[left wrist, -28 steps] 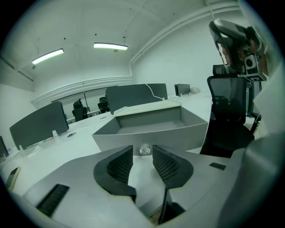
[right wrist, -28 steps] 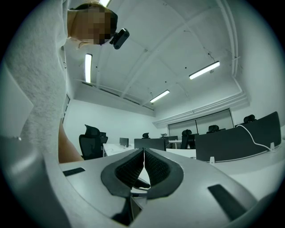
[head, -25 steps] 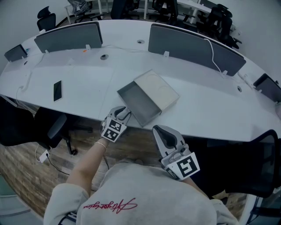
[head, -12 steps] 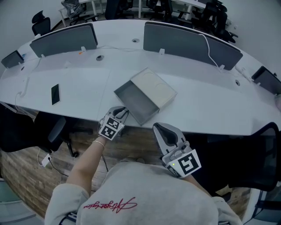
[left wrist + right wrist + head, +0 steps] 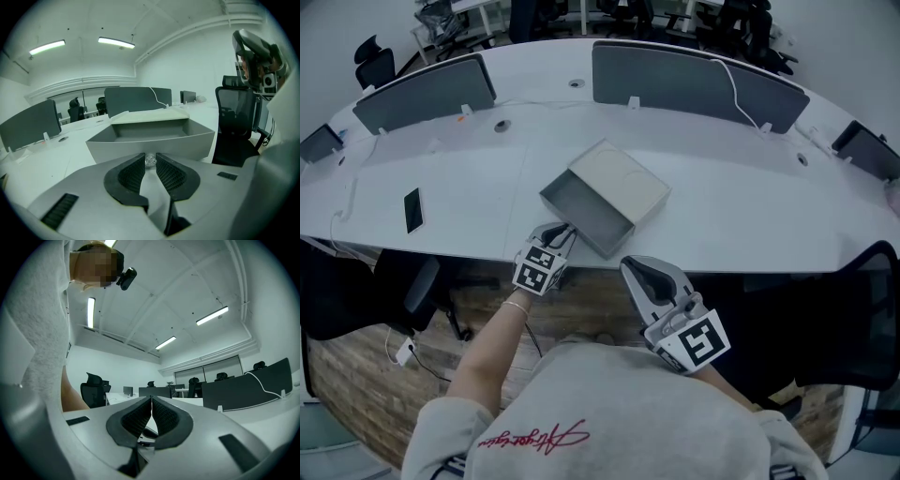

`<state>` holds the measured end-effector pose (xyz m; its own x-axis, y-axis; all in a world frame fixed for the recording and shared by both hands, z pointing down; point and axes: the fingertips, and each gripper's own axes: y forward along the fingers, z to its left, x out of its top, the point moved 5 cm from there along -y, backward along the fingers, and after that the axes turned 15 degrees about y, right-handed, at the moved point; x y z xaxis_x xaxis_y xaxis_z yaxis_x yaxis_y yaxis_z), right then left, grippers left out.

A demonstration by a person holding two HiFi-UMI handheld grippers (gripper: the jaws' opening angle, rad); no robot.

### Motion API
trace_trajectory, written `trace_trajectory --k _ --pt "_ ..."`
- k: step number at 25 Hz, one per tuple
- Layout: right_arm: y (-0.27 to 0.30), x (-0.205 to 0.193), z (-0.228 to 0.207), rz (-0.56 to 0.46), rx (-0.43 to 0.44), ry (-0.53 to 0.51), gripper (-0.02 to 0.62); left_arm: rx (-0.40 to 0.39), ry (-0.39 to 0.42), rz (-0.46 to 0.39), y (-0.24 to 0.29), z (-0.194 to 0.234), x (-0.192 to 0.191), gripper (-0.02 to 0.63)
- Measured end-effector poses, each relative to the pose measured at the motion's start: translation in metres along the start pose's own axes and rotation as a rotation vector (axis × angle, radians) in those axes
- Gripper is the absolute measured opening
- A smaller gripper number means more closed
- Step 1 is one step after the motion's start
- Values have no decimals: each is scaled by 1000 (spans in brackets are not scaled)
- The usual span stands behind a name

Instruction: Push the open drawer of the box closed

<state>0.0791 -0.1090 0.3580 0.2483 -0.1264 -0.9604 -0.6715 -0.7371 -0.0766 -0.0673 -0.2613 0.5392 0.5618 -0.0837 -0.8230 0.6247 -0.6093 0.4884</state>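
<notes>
The grey box (image 5: 626, 176) is sitting near the middle of the white bench (image 5: 741, 220), turned at an angle to the near edge. Its open drawer (image 5: 581, 208) is sticking out toward the near edge, with its front corner lying just short of it. The drawer tray is showing bare inside.

The left gripper (image 5: 565, 231) is reaching in over the near edge and meeting the drawer front. In the left gripper view, its jaws are standing only a narrow gap apart, and the small clear knob (image 5: 150, 160) on the drawer front (image 5: 150, 143) is filling that gap at the tips. The box top (image 5: 150, 116) is showing pale behind the tray.

The right gripper (image 5: 636, 268) is hanging off the bench, just outside the near edge and to the right of the drawer, touching nothing. In the right gripper view its jaws (image 5: 151, 401) are pressing together at the tips with nothing between them, and it is pointing up across the room.

A dark phone (image 5: 412, 209) is lying flat toward the left end of the bench, well apart from the box. Grey divider panels (image 5: 425, 92) are standing along the far edge, and a white cable (image 5: 739, 82) is draping over the right-hand panel (image 5: 689, 80).
</notes>
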Motion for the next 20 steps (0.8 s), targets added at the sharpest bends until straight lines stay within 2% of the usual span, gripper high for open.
trace_trajectory --k 10,15,20 --pt "-8 2 -3 -16 -33 -14 18 3 -38 -14 6 2 -1 87" --pt "-10 1 -3 -13 -42 -12 18 9 -27 -21 8 3 -1 87" --pt "-8 7 1 -60 -20 4 18 14 -44 -37 9 5 2 87"
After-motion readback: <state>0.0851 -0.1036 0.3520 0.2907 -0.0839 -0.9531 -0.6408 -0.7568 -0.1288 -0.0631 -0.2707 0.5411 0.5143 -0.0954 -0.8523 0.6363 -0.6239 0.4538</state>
